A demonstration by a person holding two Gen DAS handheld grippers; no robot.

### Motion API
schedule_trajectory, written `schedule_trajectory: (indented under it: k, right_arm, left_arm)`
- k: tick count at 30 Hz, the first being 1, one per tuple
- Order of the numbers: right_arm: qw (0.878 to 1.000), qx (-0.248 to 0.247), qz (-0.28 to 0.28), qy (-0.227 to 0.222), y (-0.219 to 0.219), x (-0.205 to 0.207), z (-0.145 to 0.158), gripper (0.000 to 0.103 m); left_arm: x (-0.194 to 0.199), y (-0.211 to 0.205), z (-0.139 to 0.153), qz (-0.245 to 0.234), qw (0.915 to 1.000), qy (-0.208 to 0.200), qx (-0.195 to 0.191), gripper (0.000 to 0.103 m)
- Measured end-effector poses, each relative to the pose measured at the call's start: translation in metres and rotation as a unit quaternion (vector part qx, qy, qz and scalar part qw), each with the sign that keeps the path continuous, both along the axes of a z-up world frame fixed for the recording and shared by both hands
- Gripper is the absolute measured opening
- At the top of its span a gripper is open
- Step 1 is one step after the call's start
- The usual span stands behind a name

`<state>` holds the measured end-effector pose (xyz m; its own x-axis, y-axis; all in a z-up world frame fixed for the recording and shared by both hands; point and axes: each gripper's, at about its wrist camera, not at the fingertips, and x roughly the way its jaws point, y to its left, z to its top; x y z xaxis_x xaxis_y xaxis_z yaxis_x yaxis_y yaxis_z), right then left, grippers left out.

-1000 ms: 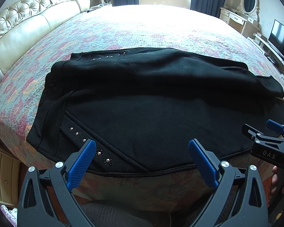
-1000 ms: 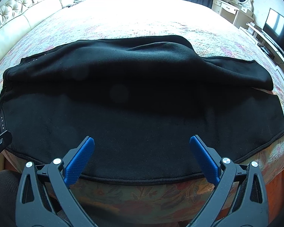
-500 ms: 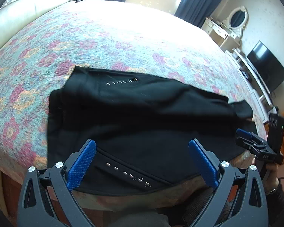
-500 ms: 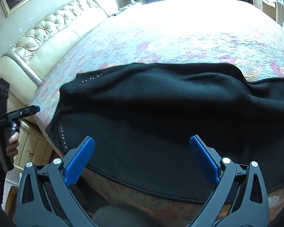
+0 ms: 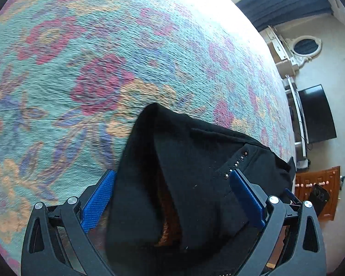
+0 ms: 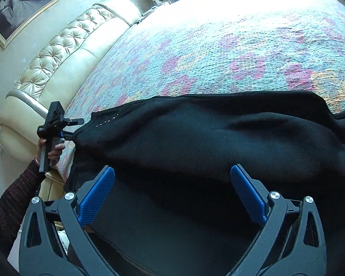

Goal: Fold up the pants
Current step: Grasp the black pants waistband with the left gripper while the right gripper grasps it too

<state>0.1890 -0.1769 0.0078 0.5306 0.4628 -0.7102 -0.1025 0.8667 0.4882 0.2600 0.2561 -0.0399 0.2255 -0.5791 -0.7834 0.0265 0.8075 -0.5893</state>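
Note:
Black pants (image 6: 207,142) with small metal studs lie folded lengthwise across the near edge of a flowered bedspread (image 6: 241,46). In the left wrist view the waistband corner (image 5: 184,161) sits between the open blue pads of my left gripper (image 5: 172,184), with the studs (image 5: 238,161) by the right pad. The right wrist view shows the left gripper (image 6: 69,124) at the pants' left end. My right gripper (image 6: 172,184) is open and empty, just above the pants' near part.
A cream tufted headboard (image 6: 57,57) stands at the left. A TV (image 5: 317,115), a wooden cabinet (image 5: 317,188) and a mirror (image 5: 307,46) are off the bed's right side. Dark curtains (image 5: 287,2) hang at the far wall.
My left gripper swung left and went in low at the waistband corner, which now lies between its pads. My right gripper turned left and dropped closer to the pants.

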Motion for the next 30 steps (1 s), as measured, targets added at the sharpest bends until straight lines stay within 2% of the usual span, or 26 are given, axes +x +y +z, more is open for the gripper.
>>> schedule_trajectory:
  k: [2, 5, 6, 8, 12, 14, 15, 17, 19, 22, 26, 28, 29, 30]
  right_arm:
    - [1.000, 0.015, 0.009, 0.000, -0.002, 0.004, 0.000, 0.101]
    - [1.000, 0.014, 0.025, 0.002, 0.001, 0.014, 0.000, 0.101]
    - [1.000, 0.011, 0.029, 0.003, 0.003, 0.017, -0.001, 0.101]
    - [0.999, 0.008, 0.032, 0.003, 0.005, 0.022, -0.002, 0.101]
    - [0.999, 0.007, 0.043, 0.000, 0.010, 0.030, 0.000, 0.101]
    - [0.998, -0.001, 0.056, -0.004, 0.010, 0.036, 0.004, 0.101]
    - [0.998, -0.007, 0.061, -0.007, 0.010, 0.040, 0.006, 0.101]
    - [0.997, -0.020, 0.073, -0.015, 0.009, 0.052, 0.011, 0.101]
    - [0.996, -0.030, 0.086, -0.021, 0.007, 0.068, 0.016, 0.101]
    - [0.990, -0.055, 0.127, -0.013, 0.011, 0.096, 0.016, 0.101]
    - [0.980, -0.088, 0.179, 0.008, 0.024, 0.128, 0.006, 0.101]
    - [0.974, -0.103, 0.199, 0.027, 0.029, 0.140, -0.004, 0.088]
    - [0.971, -0.107, 0.211, 0.043, 0.031, 0.145, -0.011, 0.068]
    - [0.967, -0.117, 0.219, 0.060, 0.034, 0.150, -0.018, 0.056]
  left_arm:
    - [0.003, -0.002, 0.005, -0.011, 0.9996, -0.023, -0.010, 0.097]
    - [0.011, 0.006, 0.004, 0.000, 0.9958, -0.026, -0.088, 0.097]
    - [0.014, 0.009, 0.001, 0.008, 0.9946, -0.019, -0.102, 0.097]
    - [0.018, 0.010, -0.009, 0.016, 0.9928, -0.001, -0.118, 0.097]
    - [0.018, 0.015, -0.011, 0.027, 0.9913, -0.008, -0.129, 0.097]
    - [0.014, 0.015, -0.012, 0.021, 0.9914, -0.024, -0.127, 0.097]
    - [0.011, 0.013, -0.009, 0.000, 0.9928, -0.037, -0.114, 0.097]
    - [0.009, 0.000, -0.005, -0.053, 0.9948, -0.051, -0.070, 0.097]
    - [0.011, -0.011, -0.003, -0.064, 0.9963, -0.046, -0.036, 0.097]
    - [0.023, -0.014, 0.000, -0.047, 0.9959, -0.063, -0.045, 0.097]
    - [0.037, -0.014, -0.006, -0.041, 0.9954, -0.065, -0.057, 0.097]
    - [0.040, -0.016, -0.007, -0.050, 0.9945, -0.064, -0.066, 0.097]
    - [0.040, -0.017, -0.007, -0.060, 0.9940, -0.063, -0.066, 0.092]
    - [0.040, -0.018, -0.006, -0.071, 0.9937, -0.063, -0.060, 0.082]
